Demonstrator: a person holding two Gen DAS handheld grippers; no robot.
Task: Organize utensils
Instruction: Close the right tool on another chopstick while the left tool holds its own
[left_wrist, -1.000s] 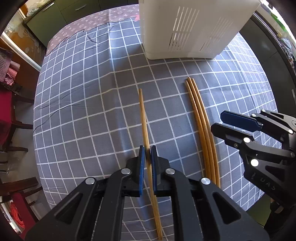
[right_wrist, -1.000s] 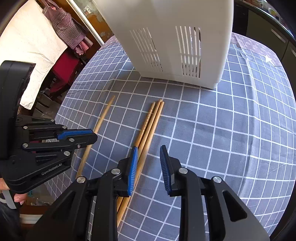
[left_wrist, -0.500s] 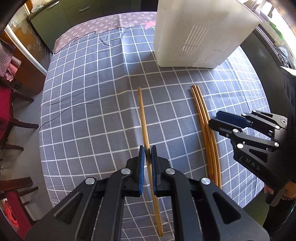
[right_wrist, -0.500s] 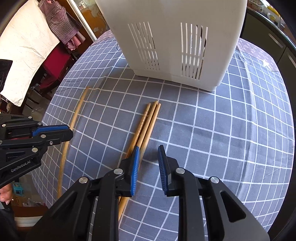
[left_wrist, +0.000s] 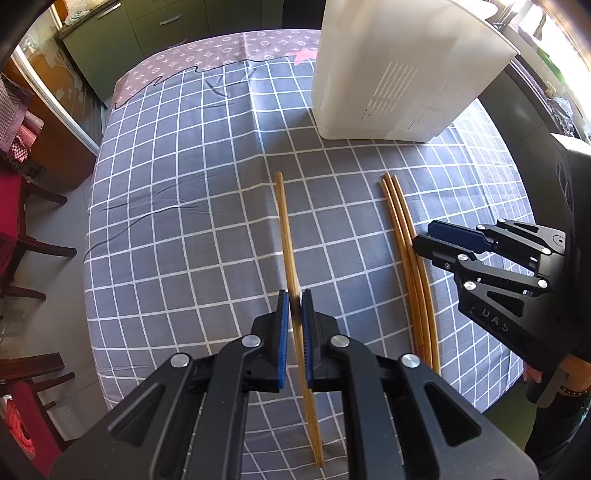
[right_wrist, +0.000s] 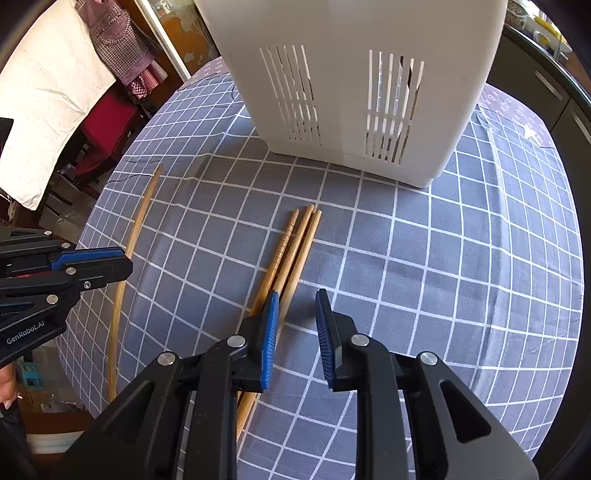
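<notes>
The left gripper (left_wrist: 293, 314) was clenched on a single wooden chopstick (left_wrist: 286, 236), which ran out toward the far side of the table (left_wrist: 166, 221). The right gripper (right_wrist: 295, 321) stood released, nothing between its blue pads, just beside three chopsticks (right_wrist: 295, 243) lying together mid-table. A white slotted utensil holder (right_wrist: 354, 85) stood upright near the table's far edge, well apart from the single chopstick.

"GenRobot.AI" on left gripper (right_wrist: 92, 266), perhaps "DAS" on right gripper (left_wrist: 428, 240)
</notes>
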